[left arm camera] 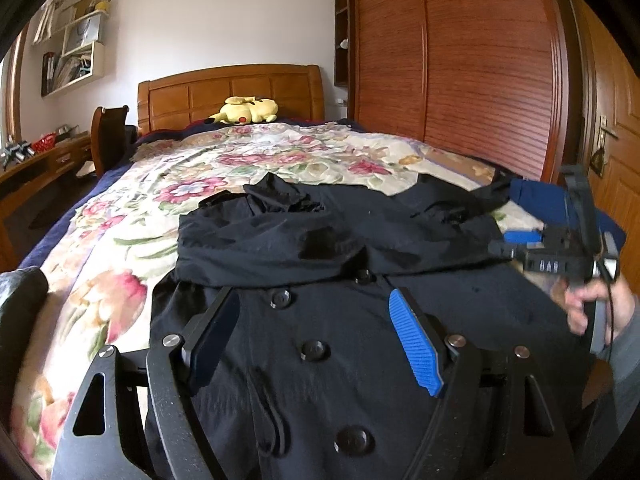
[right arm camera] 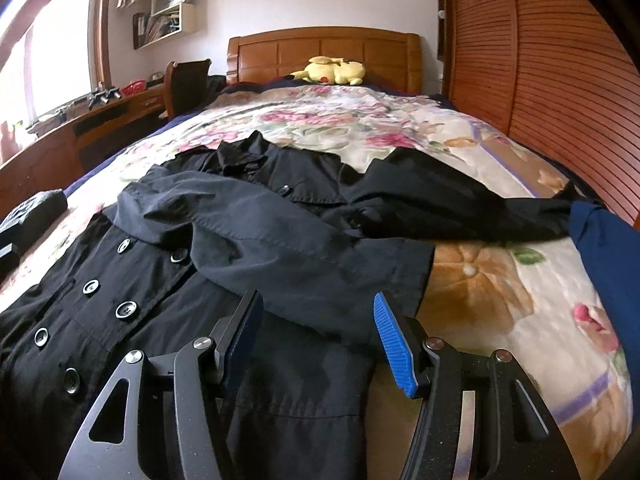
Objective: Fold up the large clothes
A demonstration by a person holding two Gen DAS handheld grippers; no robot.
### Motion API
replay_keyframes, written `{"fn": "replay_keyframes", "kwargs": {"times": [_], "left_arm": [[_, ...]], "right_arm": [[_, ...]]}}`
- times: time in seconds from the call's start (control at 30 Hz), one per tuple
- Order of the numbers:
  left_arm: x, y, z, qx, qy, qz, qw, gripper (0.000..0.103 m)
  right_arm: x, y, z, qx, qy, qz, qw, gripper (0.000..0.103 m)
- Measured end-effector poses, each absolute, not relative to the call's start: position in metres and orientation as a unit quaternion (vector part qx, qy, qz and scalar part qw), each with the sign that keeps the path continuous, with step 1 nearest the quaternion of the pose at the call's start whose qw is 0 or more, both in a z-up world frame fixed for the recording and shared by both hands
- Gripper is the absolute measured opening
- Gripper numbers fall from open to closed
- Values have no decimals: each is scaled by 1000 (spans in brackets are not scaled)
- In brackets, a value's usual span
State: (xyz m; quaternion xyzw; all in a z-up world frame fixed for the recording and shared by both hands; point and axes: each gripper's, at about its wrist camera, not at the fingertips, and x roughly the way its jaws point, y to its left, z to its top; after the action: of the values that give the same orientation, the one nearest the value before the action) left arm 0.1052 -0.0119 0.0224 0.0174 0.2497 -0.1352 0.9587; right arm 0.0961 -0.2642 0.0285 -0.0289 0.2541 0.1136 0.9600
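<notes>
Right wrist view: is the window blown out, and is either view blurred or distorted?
Right wrist view: the window is overexposed to white; the black coat stays readable. Left wrist view: the right hand-held gripper and the hand holding it are motion-blurred. Both views: strong fisheye bowing, dark corner vignetting.

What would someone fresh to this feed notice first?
A black double-breasted coat sprawls buttons-up across the near half of the floral bedspread, one sleeve folded over its front. Both the left gripper and the right gripper hover over it, jaws open. A yellow plush toy lies by the headboard.
</notes>
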Motion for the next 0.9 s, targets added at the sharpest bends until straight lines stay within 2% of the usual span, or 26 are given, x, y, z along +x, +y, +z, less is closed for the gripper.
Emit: {"fn": "replay_keyframes", "kwargs": {"times": [0.47, 0.9], "left_arm": [[171, -25, 26, 26, 250, -134, 959, 78], [180, -48, -7, 77, 272, -135, 950, 78]], "right_arm": [[105, -257, 20, -53, 275, 129, 951, 60], [92, -299, 36, -39, 227, 70, 971, 60]]}}
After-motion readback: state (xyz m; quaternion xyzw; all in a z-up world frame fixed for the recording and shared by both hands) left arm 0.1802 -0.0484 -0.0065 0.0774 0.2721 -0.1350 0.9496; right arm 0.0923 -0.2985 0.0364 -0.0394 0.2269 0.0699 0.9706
